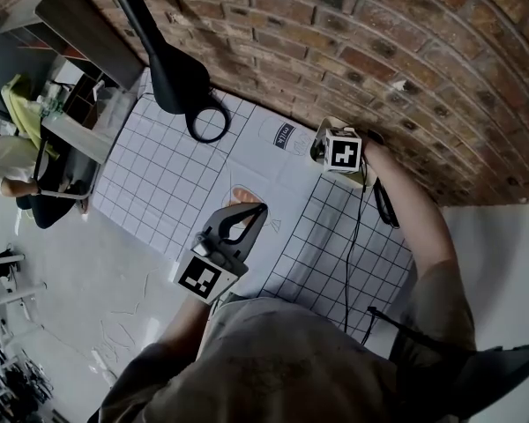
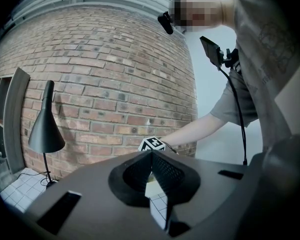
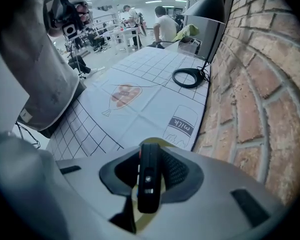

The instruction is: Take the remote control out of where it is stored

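Right gripper view shows the right tool [image 3: 150, 158] clamped on the black remote control [image 3: 149, 179], which stands upright between its jaws over a yellowish holder [image 3: 157, 141] on the desk [image 3: 140, 69] beside the brick wall [image 3: 255, 84]. The left tool [image 2: 151, 155] is closed and empty.

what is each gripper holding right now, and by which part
The right gripper is shut on the black remote control, clamped across the remote's two opposite sides. The left gripper holds nothing; its jaws are together.
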A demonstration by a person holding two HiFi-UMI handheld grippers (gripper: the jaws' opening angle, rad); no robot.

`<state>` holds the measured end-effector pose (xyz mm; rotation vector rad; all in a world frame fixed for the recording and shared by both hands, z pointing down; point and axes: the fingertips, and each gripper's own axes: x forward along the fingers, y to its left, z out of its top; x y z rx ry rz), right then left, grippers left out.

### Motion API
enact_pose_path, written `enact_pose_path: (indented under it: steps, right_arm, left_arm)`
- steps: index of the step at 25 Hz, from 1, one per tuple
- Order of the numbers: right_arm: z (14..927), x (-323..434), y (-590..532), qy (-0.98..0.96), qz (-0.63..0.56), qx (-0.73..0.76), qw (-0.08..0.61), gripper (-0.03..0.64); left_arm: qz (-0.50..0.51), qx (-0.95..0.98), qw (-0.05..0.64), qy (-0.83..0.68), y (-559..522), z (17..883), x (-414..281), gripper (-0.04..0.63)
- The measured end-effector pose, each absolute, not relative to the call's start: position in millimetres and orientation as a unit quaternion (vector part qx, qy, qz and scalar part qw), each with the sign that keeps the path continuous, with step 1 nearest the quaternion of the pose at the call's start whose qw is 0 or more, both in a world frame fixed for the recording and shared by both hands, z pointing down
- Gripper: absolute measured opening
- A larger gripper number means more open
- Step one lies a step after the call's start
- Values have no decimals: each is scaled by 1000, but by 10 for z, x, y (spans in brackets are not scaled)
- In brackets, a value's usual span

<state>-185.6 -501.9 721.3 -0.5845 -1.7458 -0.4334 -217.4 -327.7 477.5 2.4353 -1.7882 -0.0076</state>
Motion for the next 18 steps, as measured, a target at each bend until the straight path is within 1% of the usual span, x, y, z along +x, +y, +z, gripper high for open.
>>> enact_pose_path:
  steps: [10,18]
  right_arm:
    - [7226,-1835,-5098,-756,-202,-219,582,95]
    - [7015,-1815,-5064,-765,-204,-213,573,95]
  left_arm:
    - [-1,806,55,-590,-3254,4747,-2175,5]
    - [2,810,50,-585,-3218,4723,-2138,5]
